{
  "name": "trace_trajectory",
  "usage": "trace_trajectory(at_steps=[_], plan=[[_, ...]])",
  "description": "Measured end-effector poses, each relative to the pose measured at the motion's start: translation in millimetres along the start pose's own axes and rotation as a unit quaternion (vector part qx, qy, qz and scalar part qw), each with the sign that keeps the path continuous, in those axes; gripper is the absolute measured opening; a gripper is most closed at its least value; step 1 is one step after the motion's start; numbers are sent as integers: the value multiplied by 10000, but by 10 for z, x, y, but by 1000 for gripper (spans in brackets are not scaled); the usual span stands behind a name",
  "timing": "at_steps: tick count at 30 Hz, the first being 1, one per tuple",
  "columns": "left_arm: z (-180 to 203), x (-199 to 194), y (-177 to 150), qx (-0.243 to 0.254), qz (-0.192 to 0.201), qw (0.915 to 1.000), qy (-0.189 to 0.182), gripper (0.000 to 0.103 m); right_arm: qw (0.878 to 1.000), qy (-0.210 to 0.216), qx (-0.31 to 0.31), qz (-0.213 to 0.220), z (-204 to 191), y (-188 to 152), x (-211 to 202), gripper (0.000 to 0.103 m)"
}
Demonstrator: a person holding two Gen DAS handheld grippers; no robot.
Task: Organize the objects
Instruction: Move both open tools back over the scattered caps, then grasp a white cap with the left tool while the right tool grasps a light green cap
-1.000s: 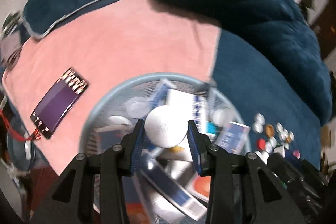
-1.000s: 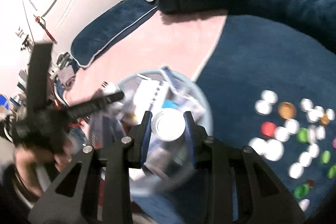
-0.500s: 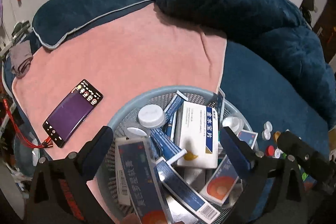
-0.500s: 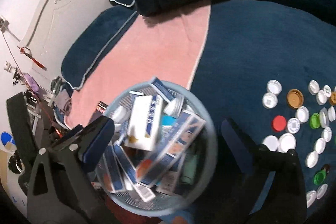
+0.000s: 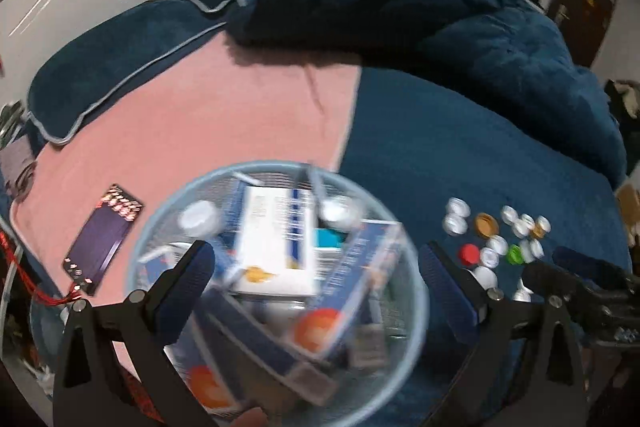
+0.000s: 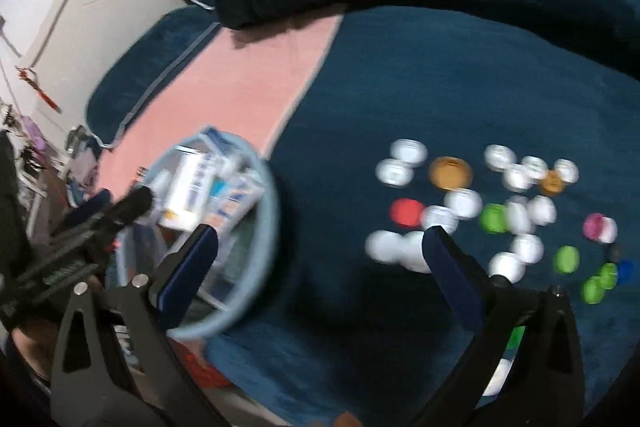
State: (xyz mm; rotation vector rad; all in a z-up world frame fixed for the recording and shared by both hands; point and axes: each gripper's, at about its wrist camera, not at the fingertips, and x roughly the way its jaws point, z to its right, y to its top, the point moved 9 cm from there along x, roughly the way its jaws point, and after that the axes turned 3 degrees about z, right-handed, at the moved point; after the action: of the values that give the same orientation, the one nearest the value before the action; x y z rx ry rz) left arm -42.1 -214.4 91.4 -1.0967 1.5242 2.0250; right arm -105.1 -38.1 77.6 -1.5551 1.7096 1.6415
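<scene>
Your left gripper (image 5: 316, 259) hangs over the basket (image 5: 136, 259) with its jaws spread wide and nothing between the pads. The basket is a pale blue mesh tub on the bed, straddling the edge of the pink towel (image 5: 224, 115) and the blue blanket (image 5: 460, 155). It is heaped with medicine boxes (image 5: 276, 239); two white caps (image 5: 198, 217) lie among them near the far rim. Picture is motion-blurred, print on the boxes unreadable.

Your right gripper (image 6: 320, 247) is also fully open and empty, over bare blanket between the basket (image 6: 268, 227) and the loose caps (image 6: 464, 203). The caps lie scattered on the blanket to the right of the basket, well apart from it: mostly white, with one red (image 6: 406, 211), two gold, several green, one pink-and-white, one blue. A phone (image 5: 102, 233) lies screen-up on the towel, just left of the basket, a red cable at its near end.
</scene>
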Motion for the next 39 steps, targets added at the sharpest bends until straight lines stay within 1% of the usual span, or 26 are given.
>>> trace_trajectory(at_steps=[4,6,8,11,14,17,20,23,24,26,27,28,32,33,34,35,36,37,38,39], plan=[[439,34,-122,161,-141,9988,-437,102,9987,-433,251,-131,639,-76,-89,103],[712,64,-190,378,-204,9974,-584,102,9973,-594,413,-141,905,-128,-124,103],[964,99,-249,672,-253,9951,-686,102,9951,-743,643,-118,1187,-209,-161,103],[1325,198,-374,981,-430,9905,-864,102,9885,-888,1221,-83,1582,-346,-220,103],[1594,340,-535,971,-807,9854,-1139,102,9849,-809,1531,-60,1791,-422,-257,103],[1807,492,-714,922,-1167,9804,-1292,102,9822,-921,1639,-35,1969,-490,-312,103],[1942,569,-846,1085,-1286,9774,-1280,102,9792,-872,1830,-21,2143,-552,-335,103],[2025,594,-934,1181,-1355,9755,-1270,102,9771,-794,1972,-51,2260,-576,-257,101],[2042,602,-961,1194,-1384,9749,-1267,102,9777,-716,1975,-64,2278,-572,-205,99],[2081,631,-1008,1231,-1418,9742,-1253,102,9794,-606,1924,-106,2294,-551,-109,82],[2089,652,-1026,1263,-1420,9739,-1239,102,9802,-649,1865,-118,2302,-542,-77,80],[2106,673,-1055,1300,-1414,9738,-1219,102,9810,-733,1792,-108,2318,-528,-50,78],[2185,782,-1155,1414,-1461,9723,-1150,102,9811,-1273,1458,-83,2394,-467,38,78],[2203,796,-1177,1439,-1464,9719,-1150,102,9811,-1330,1396,-133,2401,-469,77,78],[2236,812,-1195,1464,-1464,9714,-1159,102,9812,-1360,1357,-175,2407,-481,116,76],[2280,830,-1212,1509,-1467,9704,-1185,102,9820,-1348,1305,-227,2403,-496,165,65],[2317,844,-1227,1534,-1468,9698,-1202,101,9828,-1335,1233,-313,2394,-525,209,58],[2371,860,-1249,1565,-1464,9688,-1245,101,9838,-1349,1101,-426,2361,-554,262,43],[2421,876,-1268,1592,-1464,9677,-1292,101,9845,-1377,982,-459,2339,-571,275,32],[2474,893,-1289,1615,-1460,9667,-1342,101,9850,-1405,891,-449,2316,-574,269,31]])
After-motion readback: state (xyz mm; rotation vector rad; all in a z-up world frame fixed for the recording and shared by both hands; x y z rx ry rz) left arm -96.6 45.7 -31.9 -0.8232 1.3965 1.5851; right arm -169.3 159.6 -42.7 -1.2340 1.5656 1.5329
